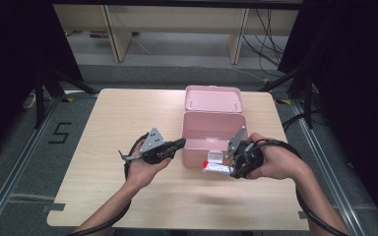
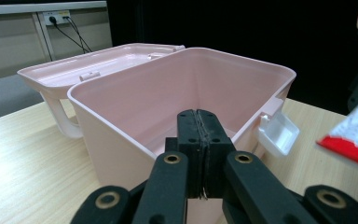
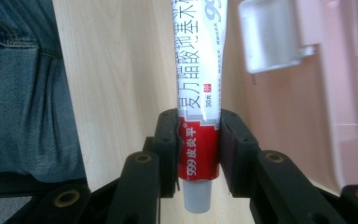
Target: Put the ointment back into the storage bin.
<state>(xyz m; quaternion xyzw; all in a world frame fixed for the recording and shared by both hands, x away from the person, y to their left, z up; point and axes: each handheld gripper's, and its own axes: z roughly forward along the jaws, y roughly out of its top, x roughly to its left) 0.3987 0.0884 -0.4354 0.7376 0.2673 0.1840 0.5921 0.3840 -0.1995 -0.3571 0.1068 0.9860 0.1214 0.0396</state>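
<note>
A pink plastic box (image 1: 211, 129) stands open on the wooden table, its lid (image 1: 213, 98) tipped back behind it. Seen from the left gripper view, the box (image 2: 135, 100) is empty inside, with a white latch (image 2: 278, 132) on its front wall. My left gripper (image 1: 179, 143) is shut with nothing in it, its tips at the box's left front corner; its jaws (image 2: 199, 135) press together. My right gripper (image 1: 232, 169) is shut on a red and white ointment tube (image 1: 215, 167) just in front of the box. The tube (image 3: 199, 93) points away from the jaws, grey cap nearest the camera.
The light wooden table (image 1: 128, 118) has free room left of the box and along its front edge. A person's blue trouser leg (image 3: 23, 84) lies beyond the table edge. Black stands and cables (image 1: 295, 83) surround the table on the grey floor.
</note>
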